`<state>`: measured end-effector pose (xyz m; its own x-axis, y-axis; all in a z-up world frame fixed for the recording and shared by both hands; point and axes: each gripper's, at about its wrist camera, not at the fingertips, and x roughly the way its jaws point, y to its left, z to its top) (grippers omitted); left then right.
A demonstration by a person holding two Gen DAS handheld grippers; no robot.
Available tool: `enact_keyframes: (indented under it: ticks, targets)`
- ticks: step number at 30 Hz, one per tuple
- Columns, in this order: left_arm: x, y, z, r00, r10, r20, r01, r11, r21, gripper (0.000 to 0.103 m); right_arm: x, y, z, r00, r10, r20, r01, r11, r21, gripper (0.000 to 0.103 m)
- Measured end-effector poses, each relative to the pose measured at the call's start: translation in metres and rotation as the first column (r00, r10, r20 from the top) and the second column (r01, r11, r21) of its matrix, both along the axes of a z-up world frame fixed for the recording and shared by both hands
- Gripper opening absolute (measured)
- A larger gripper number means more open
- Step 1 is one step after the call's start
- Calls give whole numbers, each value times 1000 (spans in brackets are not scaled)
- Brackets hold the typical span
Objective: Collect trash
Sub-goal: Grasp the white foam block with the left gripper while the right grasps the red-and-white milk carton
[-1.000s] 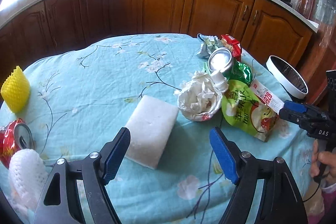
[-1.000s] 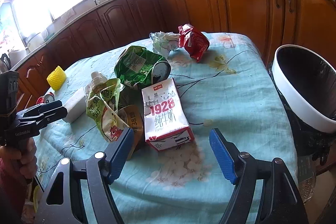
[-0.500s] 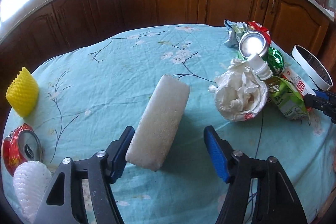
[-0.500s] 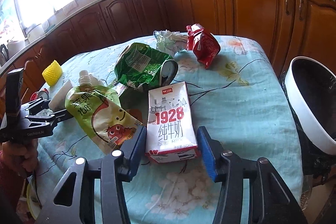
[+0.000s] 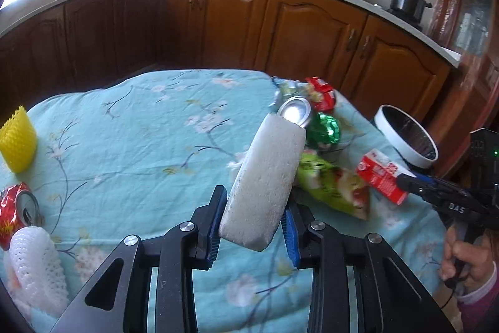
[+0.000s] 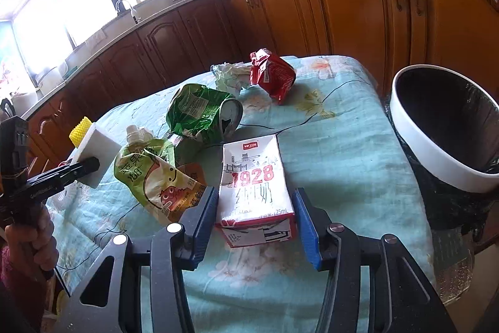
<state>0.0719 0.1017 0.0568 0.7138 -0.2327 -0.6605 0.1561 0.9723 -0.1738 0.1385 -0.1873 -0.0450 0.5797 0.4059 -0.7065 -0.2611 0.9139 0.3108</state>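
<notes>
The left gripper (image 5: 252,219) has its jaws closing on a white foam block (image 5: 265,180), lifted tilted above the tabletop (image 5: 140,130). The right gripper (image 6: 254,219) has its jaws clamped on the milk carton (image 6: 254,186), just left of the white-rimmed trash bin (image 6: 436,158). A green juice pouch (image 6: 152,173) lies just left of the carton.

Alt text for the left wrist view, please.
The left gripper holds a white foam block, tilted up off the floral tablecloth, its jaws closing on it. Beyond lie wrappers and a crushed can; at right, the right gripper holds a milk carton near a bin.
</notes>
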Motion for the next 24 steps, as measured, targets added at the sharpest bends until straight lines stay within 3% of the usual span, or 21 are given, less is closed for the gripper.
enact_keyframes:
  ticks: [5, 11, 19, 24]
  targets:
    - [-8, -46, 13, 991, -128, 36, 128, 992, -19, 32, -9, -22, 8, 999, -47, 21, 47, 999, 14, 50]
    - [9, -78, 6, 976, -218, 0, 217, 975, -55, 32, -18, -48, 12, 994, -101, 31, 100, 995, 26, 50]
    - [27, -105, -2, 966, -258, -23, 256, 965, -58, 32, -26, -67, 4, 991, -129, 22, 129, 992, 3, 49]
    - [37, -113, -6, 966, -255, -44, 252, 966, -61, 32, -25, -65, -15, 995, -86, -53, 86, 996, 12, 50]
